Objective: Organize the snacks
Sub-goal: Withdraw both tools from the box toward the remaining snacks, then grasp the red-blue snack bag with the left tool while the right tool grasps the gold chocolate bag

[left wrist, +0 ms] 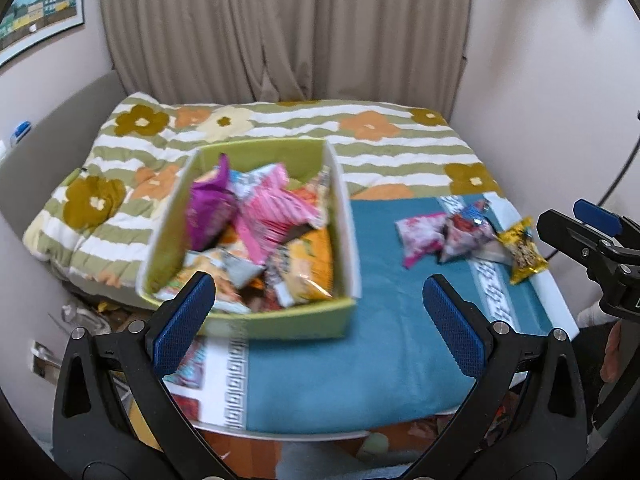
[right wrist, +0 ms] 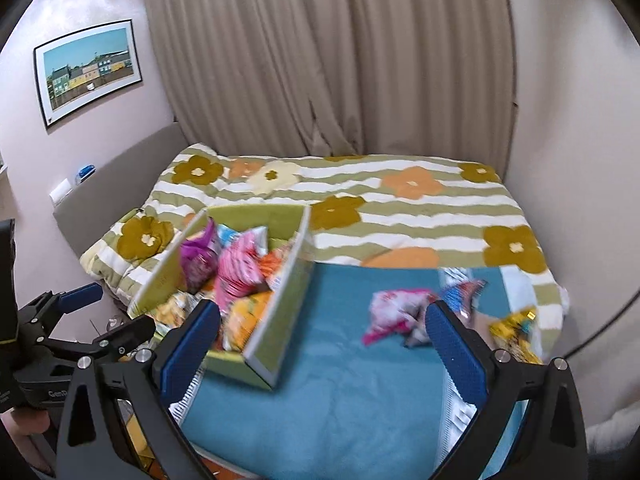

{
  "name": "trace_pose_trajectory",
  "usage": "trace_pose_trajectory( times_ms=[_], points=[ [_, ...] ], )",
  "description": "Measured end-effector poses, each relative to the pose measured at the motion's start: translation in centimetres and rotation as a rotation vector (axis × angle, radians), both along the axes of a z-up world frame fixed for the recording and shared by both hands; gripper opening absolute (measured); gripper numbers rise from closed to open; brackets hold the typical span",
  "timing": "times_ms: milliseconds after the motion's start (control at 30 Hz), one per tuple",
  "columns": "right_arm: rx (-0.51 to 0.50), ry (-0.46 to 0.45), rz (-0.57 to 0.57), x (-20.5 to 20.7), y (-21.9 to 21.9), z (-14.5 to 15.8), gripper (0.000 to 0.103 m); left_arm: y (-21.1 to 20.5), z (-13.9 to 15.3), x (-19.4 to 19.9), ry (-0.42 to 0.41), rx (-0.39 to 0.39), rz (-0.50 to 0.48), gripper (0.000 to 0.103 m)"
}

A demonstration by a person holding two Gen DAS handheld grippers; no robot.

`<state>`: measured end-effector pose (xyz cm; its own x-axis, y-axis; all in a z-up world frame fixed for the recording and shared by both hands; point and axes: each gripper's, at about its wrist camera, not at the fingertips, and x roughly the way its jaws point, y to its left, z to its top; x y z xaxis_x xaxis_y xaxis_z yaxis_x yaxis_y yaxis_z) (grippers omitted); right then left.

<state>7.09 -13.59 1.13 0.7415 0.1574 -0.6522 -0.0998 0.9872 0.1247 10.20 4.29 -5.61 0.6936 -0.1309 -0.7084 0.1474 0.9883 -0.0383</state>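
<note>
A green box [left wrist: 300, 322] full of snack packets stands on a teal cloth [left wrist: 380, 360]; it also shows in the right wrist view [right wrist: 280, 320]. Three loose packets lie to its right: a pink one [left wrist: 420, 236], a silver-blue one [left wrist: 466, 232] and a yellow one [left wrist: 524, 250]. In the right wrist view they are the pink packet [right wrist: 394, 312], the blue packet [right wrist: 466, 290] and the yellow packet [right wrist: 516, 330]. My left gripper [left wrist: 318, 326] is open and empty, in front of the box. My right gripper [right wrist: 324, 346] is open and empty, above the cloth near the loose packets.
The cloth lies on a bed with a flowered striped quilt [left wrist: 380, 140]. Beige curtains [left wrist: 280, 28] hang behind. Walls close in left and right. More packets and clutter lie on the floor [left wrist: 96, 316] at the lower left. A dark cable [left wrist: 624, 164] hangs at the right.
</note>
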Motion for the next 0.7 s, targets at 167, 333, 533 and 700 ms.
trace_pose_trajectory(
  times_ms=[167, 333, 533, 700],
  points=[
    [-0.007, -0.004, -0.028, -2.5, -3.8, -0.4, 0.102, -3.9, -0.6, -1.3, -0.010, -0.016, -0.026, 0.103],
    [-0.023, 0.008, -0.053, -3.4, -7.3, -1.1, 0.102, -7.6, -1.6, -0.8, 0.019, -0.027, -0.054, 0.103],
    [0.006, 0.038, -0.121, -3.1, -11.8, -2.6, 0.102, -11.2, -2.8, 1.6, 0.038, -0.015, -0.103, 0.103],
    [0.004, 0.071, -0.184, -2.0, -14.9, -4.7, 0.102, -15.3, -4.3, 5.3, 0.066, -0.027, -0.178, 0.103]
  ],
)
